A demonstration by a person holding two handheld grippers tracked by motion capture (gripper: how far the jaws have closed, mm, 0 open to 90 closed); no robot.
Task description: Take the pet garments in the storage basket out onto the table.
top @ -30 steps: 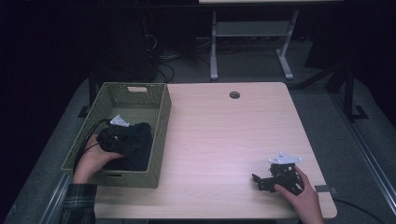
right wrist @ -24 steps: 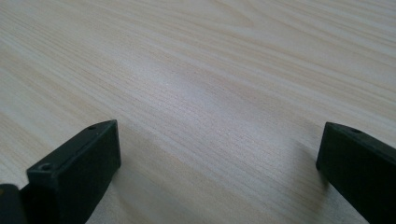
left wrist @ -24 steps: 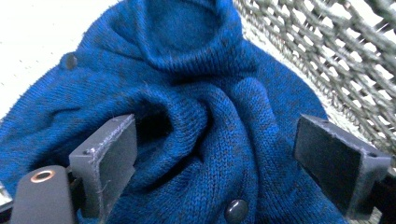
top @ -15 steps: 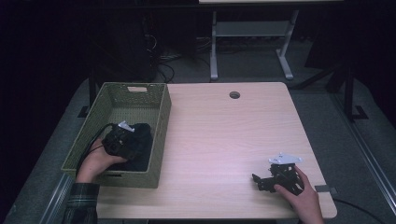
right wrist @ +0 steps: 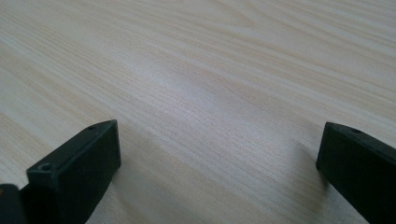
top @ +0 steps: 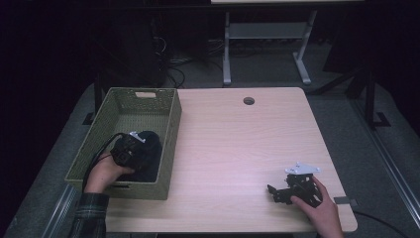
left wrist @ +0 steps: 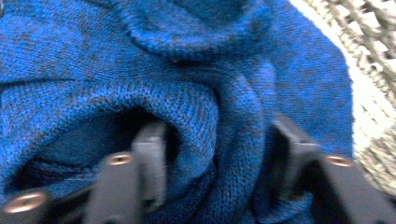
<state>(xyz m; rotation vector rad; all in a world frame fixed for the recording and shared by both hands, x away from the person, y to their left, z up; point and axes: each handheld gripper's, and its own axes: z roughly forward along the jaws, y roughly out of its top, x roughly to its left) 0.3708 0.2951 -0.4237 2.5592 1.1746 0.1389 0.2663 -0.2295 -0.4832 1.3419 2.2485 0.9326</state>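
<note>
High view, nearest first: two forearms come in from the bottom edge, the left sleeve cut off by the frame. The right gripper (top: 280,191) rests on the table (top: 233,144) near its front right corner, with a hand on it. In the right gripper view its jaws stand wide apart over bare wood, nothing between them.

Farther left, the left gripper (top: 130,148) is down inside the green woven basket (top: 171,124), which sits on the table's left side. A dark lump lies under it in the basket's near end; from above it reads almost black and its shape is hard to make out. The left gripper view shows it as a blue knitted garment (left wrist: 187,79), bunched in folds. The jaws have just been closing, and a thick fold of the knit sits between them; the pads seem pressed into it, though the picture is blurred and the tips are partly buried in the wool. A strip of basket weave shows at that view's right edge.

Beyond the table, the floor and a desk frame are dim.
</note>
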